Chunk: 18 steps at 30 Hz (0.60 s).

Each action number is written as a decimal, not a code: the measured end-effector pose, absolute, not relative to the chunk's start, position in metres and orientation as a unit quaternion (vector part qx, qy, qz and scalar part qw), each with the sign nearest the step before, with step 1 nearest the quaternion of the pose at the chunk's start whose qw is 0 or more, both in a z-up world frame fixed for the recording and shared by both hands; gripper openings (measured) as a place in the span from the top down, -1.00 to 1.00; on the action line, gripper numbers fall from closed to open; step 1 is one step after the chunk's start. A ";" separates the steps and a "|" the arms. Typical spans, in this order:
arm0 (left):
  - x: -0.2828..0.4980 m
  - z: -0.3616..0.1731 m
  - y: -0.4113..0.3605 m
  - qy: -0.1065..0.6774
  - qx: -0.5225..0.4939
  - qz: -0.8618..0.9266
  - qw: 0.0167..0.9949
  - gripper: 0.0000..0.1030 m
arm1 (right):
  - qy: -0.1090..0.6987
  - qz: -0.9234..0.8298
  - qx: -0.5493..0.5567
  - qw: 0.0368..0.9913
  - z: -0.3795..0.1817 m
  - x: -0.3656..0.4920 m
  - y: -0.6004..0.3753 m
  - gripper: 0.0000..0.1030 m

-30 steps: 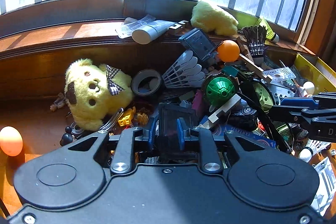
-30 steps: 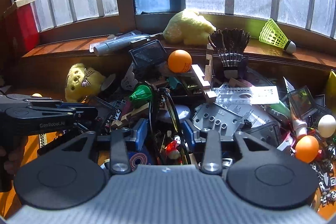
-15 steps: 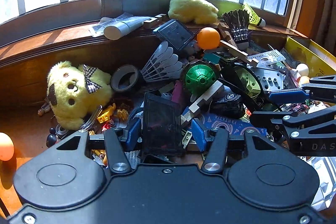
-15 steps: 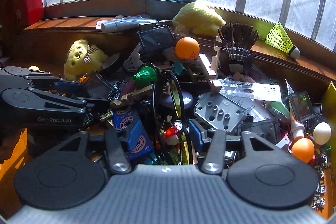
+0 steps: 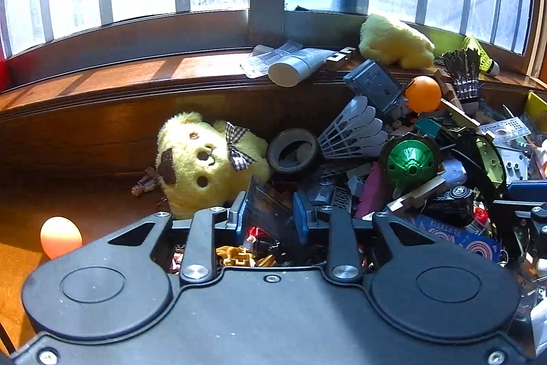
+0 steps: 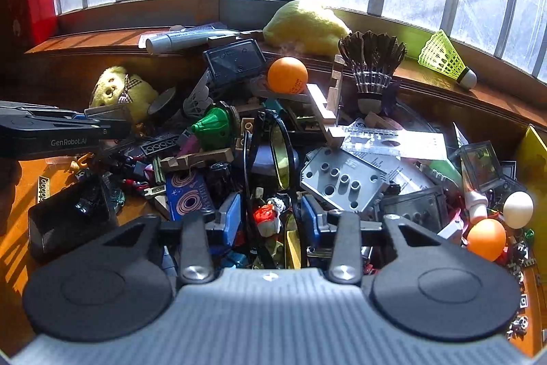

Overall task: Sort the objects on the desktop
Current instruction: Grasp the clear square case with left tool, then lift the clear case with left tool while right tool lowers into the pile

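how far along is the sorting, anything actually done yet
Barely started. Done: nothing visibly sorted; the pile is one heap. In hand: the left tongs are closing on a dark clear case; the right tongs are closing around a red figure, not gripping yet. Left: nearly everything.

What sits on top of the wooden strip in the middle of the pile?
An orange ball rests on the wooden strip's upper end. The strip's lower end runs under a clear stencil ruler, hidden there.
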<state>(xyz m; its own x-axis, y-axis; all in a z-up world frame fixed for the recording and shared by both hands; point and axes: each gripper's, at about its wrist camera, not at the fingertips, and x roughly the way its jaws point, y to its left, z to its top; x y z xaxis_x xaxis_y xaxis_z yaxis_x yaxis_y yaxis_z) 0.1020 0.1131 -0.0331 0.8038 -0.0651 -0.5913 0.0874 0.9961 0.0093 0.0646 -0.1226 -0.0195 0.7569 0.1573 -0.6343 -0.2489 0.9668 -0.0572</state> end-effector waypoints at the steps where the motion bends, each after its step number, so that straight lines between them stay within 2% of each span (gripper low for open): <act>1: 0.102 -0.033 0.115 0.310 0.021 -0.034 0.950 0.27 | 0.329 0.104 -0.070 0.936 -0.019 0.065 -0.124 0.19; 5: 0.100 -0.033 0.118 0.313 0.020 -0.035 0.949 0.06 | 0.326 0.098 -0.066 0.938 -0.017 0.066 -0.128 0.19; 9: 0.095 -0.032 0.110 0.317 0.037 -0.059 0.946 -0.13 | 0.324 0.100 -0.069 0.938 -0.014 0.064 -0.127 -0.07; 11: 0.093 -0.032 0.104 0.315 0.050 -0.065 0.945 -0.33 | 0.322 0.103 -0.071 0.939 -0.013 0.063 -0.125 -0.07; 15: 0.091 -0.035 0.092 0.309 0.091 -0.064 0.945 -0.37 | 0.321 0.108 -0.079 0.938 -0.013 0.060 -0.122 -0.08; 18: 0.096 -0.041 0.090 0.317 0.092 -0.059 0.942 -0.29 | 0.322 0.107 -0.089 0.937 -0.015 0.058 -0.120 -0.08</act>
<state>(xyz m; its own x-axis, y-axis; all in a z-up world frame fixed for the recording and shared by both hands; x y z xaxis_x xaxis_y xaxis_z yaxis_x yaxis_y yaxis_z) 0.0956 0.0904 -0.0409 0.7918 -0.0536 -0.6084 0.1697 0.9762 0.1348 0.0584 -0.1200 -0.0147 0.7704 0.1429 -0.6214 -0.2568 0.9616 -0.0972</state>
